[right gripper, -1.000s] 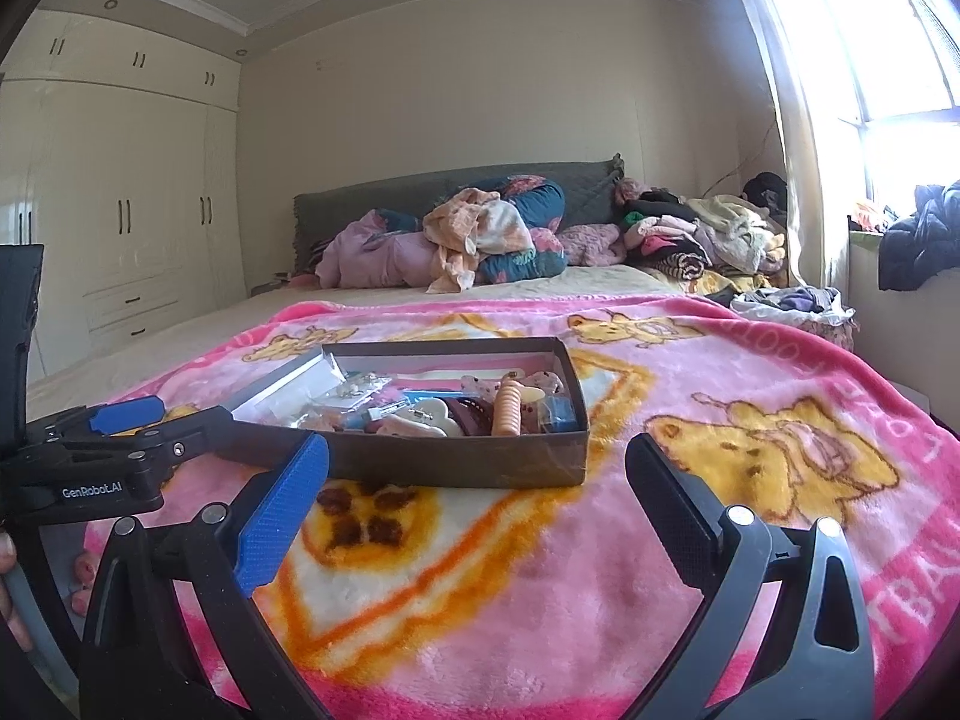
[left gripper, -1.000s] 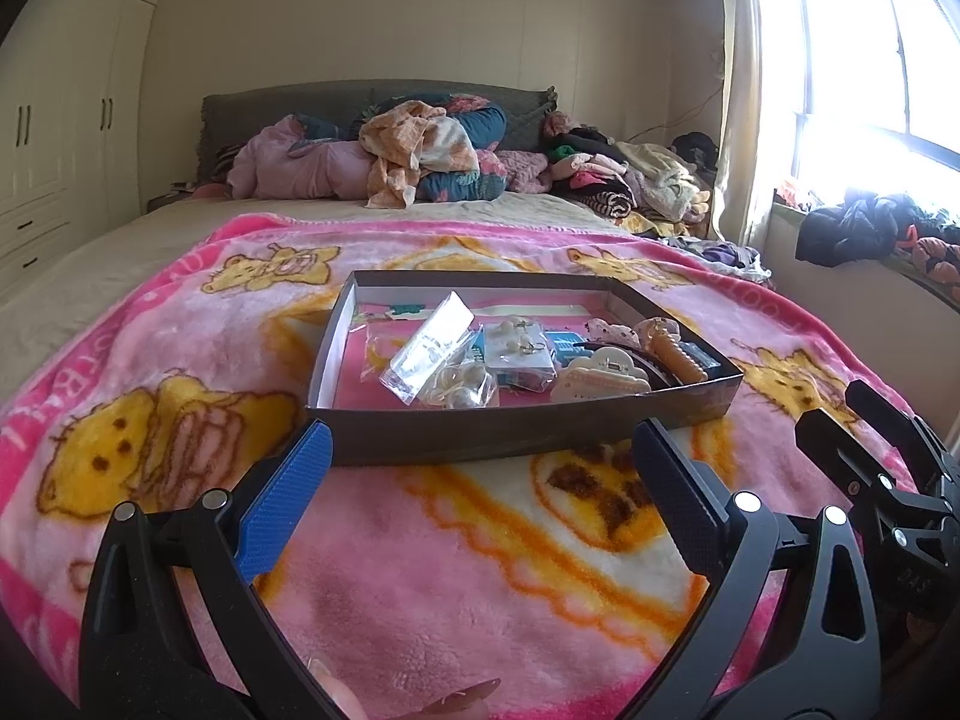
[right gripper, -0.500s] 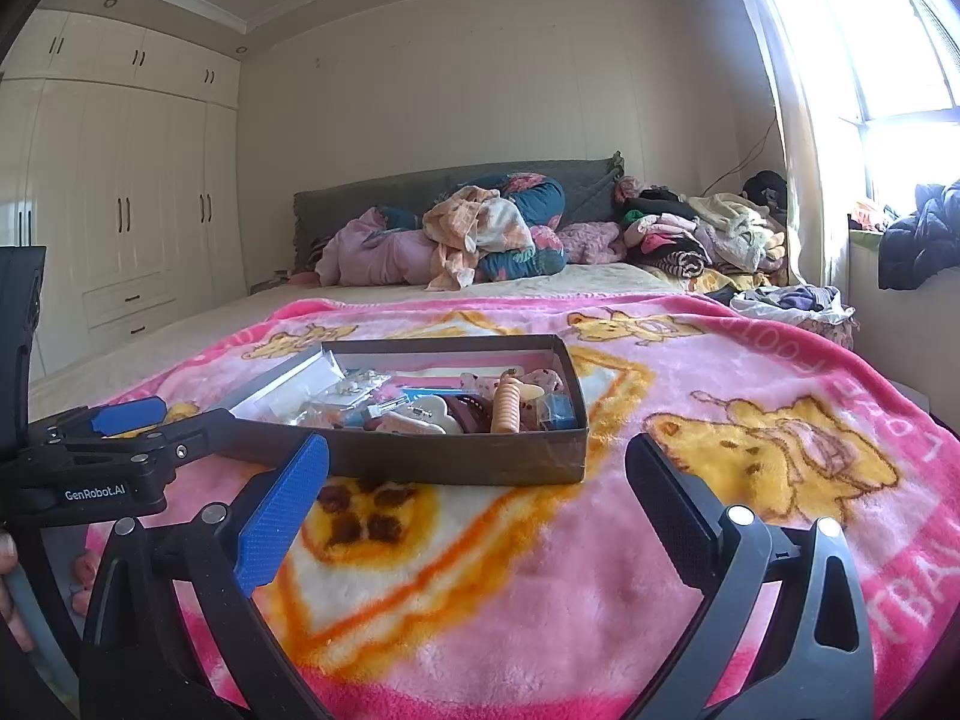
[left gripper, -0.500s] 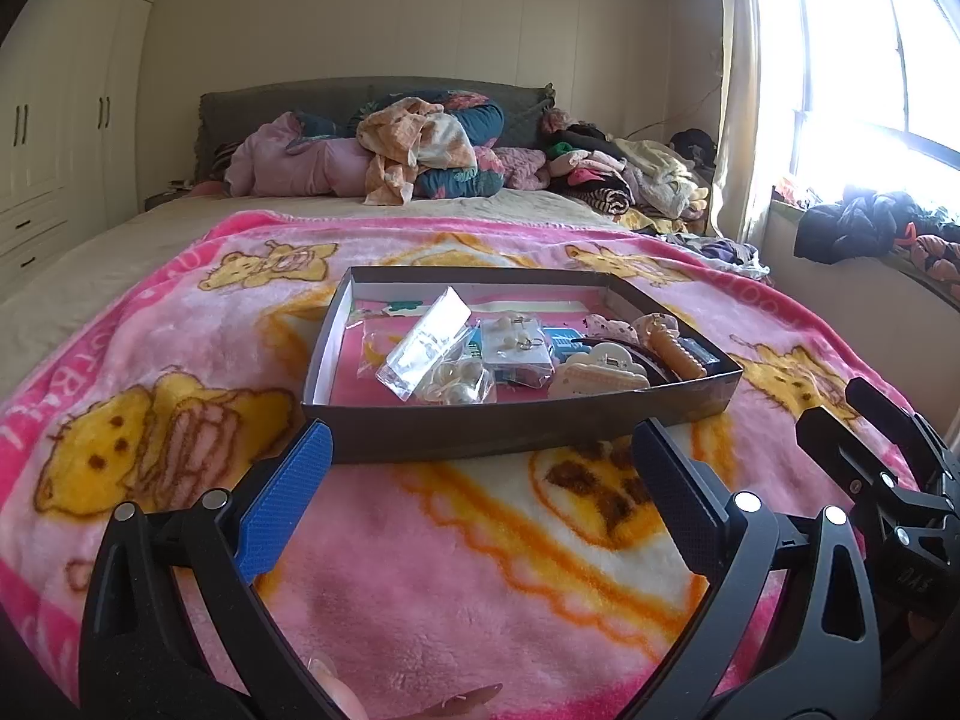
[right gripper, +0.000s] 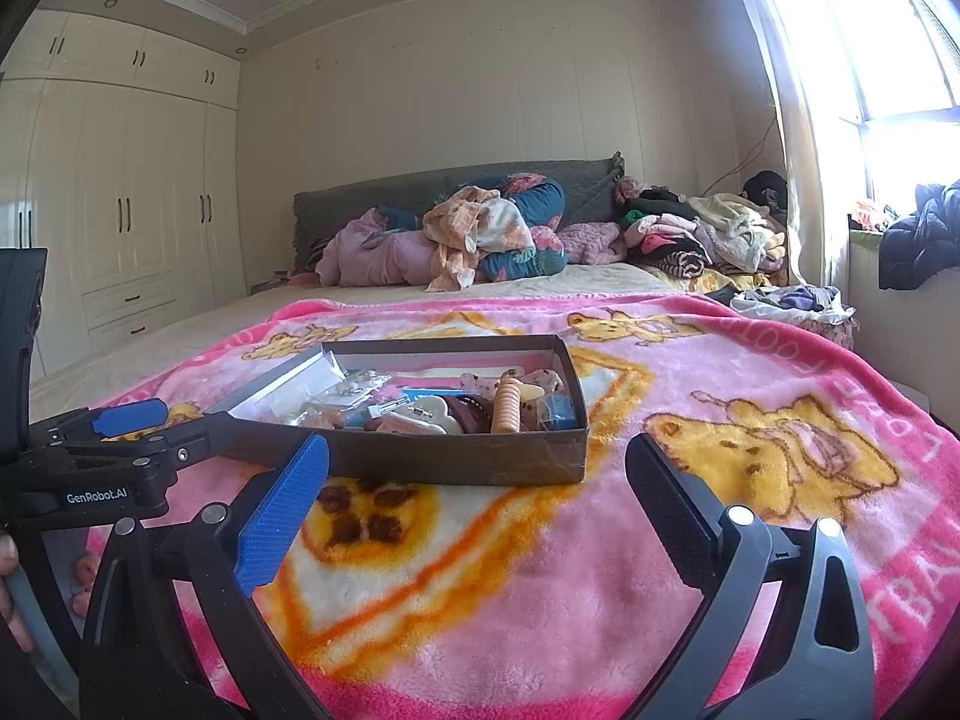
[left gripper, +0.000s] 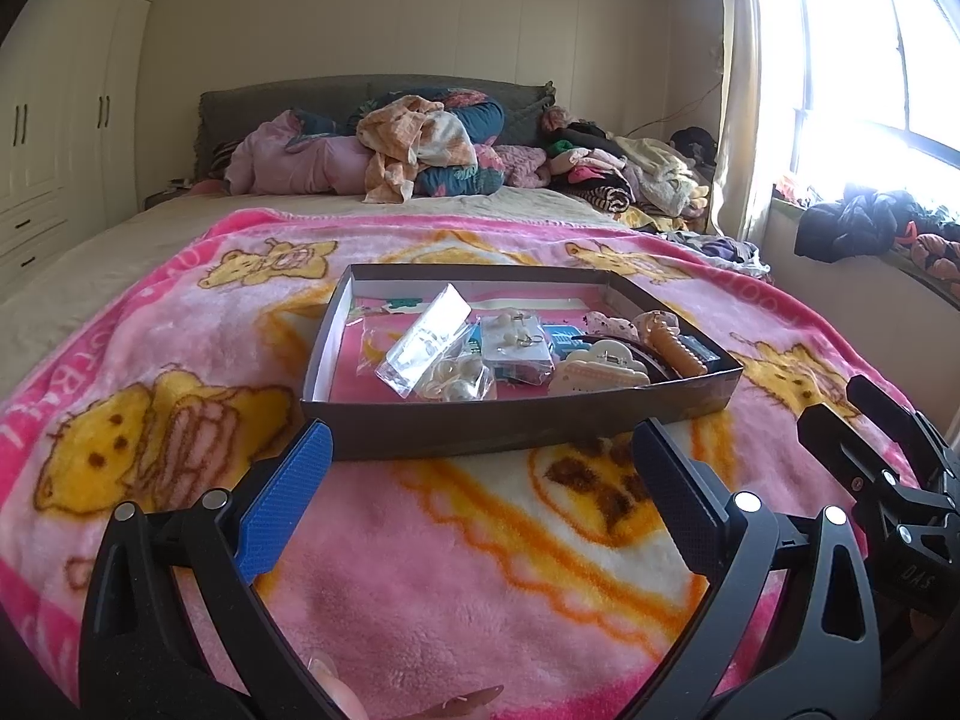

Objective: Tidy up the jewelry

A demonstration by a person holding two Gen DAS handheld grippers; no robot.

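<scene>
Left wrist view shows my left gripper [left gripper: 477,498] spread wide and holding nothing, low over a pink fleece blanket [left gripper: 456,576] printed with yellow bears. A shallow dark cardboard box [left gripper: 516,429] sits on the blanket just beyond the fingertips, filled with bagged earrings [left gripper: 516,343], a clear plastic sleeve [left gripper: 427,339], a cream hair claw [left gripper: 600,367] and an orange clip [left gripper: 675,348]. My right gripper [right gripper: 477,501] also stands wide apart and empty, the box ahead on its left. Behind, a grey headboard [right gripper: 372,195] backs heaped clothes [right gripper: 480,231]; cream wardrobes [right gripper: 138,192] line the left wall, a bright window [right gripper: 888,42] the right.
</scene>
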